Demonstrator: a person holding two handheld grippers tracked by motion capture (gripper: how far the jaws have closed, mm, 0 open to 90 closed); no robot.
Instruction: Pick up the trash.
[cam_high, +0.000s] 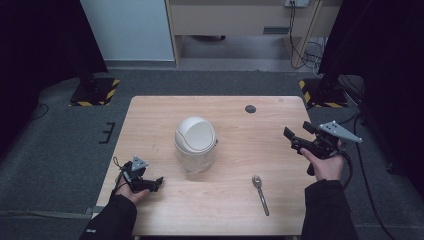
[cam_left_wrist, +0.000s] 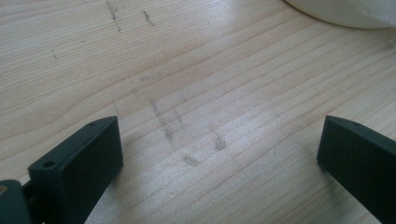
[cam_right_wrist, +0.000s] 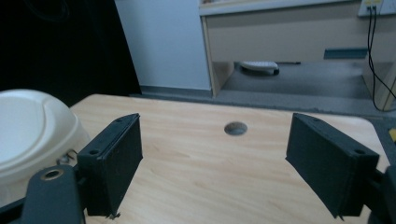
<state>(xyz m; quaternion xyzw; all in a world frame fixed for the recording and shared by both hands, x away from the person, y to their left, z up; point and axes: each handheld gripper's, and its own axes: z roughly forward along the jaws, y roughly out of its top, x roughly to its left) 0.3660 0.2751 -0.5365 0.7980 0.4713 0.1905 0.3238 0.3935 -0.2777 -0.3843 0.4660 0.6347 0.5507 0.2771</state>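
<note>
Both grippers' fingers wide apart, empty; domed bin (cam_high: 195, 142) between them, spoon (cam_high: 260, 193) nearby.

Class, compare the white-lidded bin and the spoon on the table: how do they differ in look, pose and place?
The bin stands upright near the table's middle; the spoon lies flat nearer the front edge, toward the person's right. The bin is bulky, with a domed white lid over a clear body; the spoon is thin and metallic. Both rest on the wooden table, and neither is held.
</note>
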